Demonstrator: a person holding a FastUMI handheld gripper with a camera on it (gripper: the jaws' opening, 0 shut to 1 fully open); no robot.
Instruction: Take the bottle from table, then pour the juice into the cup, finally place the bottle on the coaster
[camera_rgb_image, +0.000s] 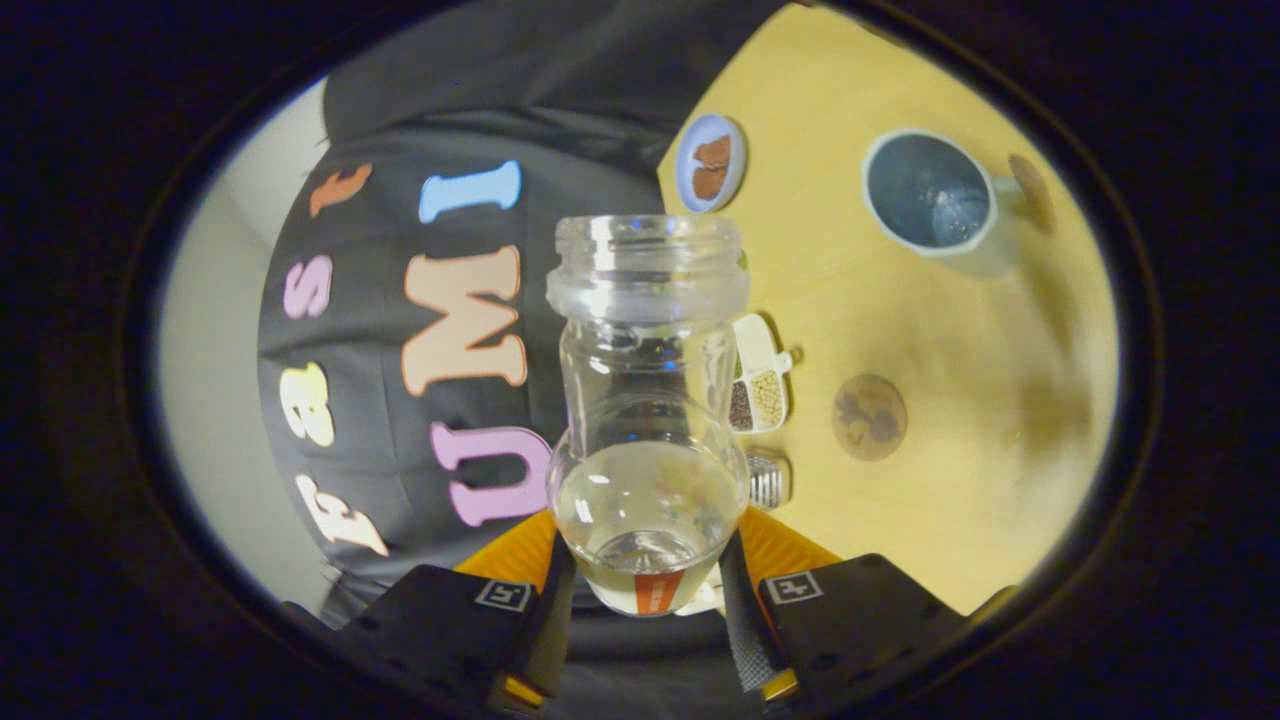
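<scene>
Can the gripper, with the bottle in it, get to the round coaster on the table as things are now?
Probably yes. The gripper is shut on the bottle, and bare table lies around the coaster. Nearest it, the compartment dish stands apart, so nothing seems in the way.

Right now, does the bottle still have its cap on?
No, the bottle, held between the tool's two fingers, shows an open threaded neck with no cap.

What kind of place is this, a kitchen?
More likely a staged recording booth: a black cloth wall backs a small wooden table holding a cup and coaster. The gripper holds a bottle.
</scene>
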